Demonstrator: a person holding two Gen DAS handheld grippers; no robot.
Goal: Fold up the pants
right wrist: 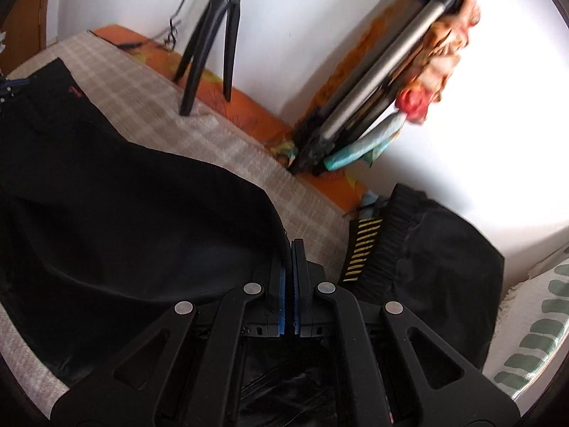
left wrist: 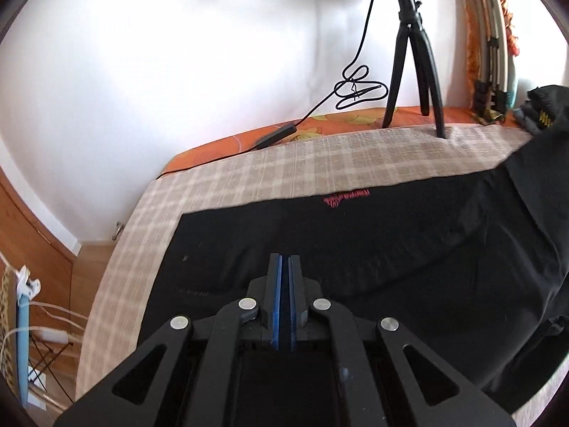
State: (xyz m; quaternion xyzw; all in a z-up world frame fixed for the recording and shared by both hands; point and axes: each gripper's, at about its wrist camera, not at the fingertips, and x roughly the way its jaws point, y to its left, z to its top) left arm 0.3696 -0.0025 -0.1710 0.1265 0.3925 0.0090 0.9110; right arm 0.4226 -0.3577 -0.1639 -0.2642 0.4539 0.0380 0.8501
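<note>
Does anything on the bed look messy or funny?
Yes. The black fabric pants lie flat at one end, but the other end is rumpled and lifted beside the shut right gripper. A tangled black cable also hangs by the black tripod.

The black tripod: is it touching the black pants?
Apart. In the left wrist view the tripod stands at the bed's far edge, with checked blanket showing between it and the pants.

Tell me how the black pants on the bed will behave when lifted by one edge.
The pants will probably go floppy: in the right wrist view the cloth already sags in soft folds. They look thin, so likely light. A slight sheen hints they may slide on the checked cover.
</note>
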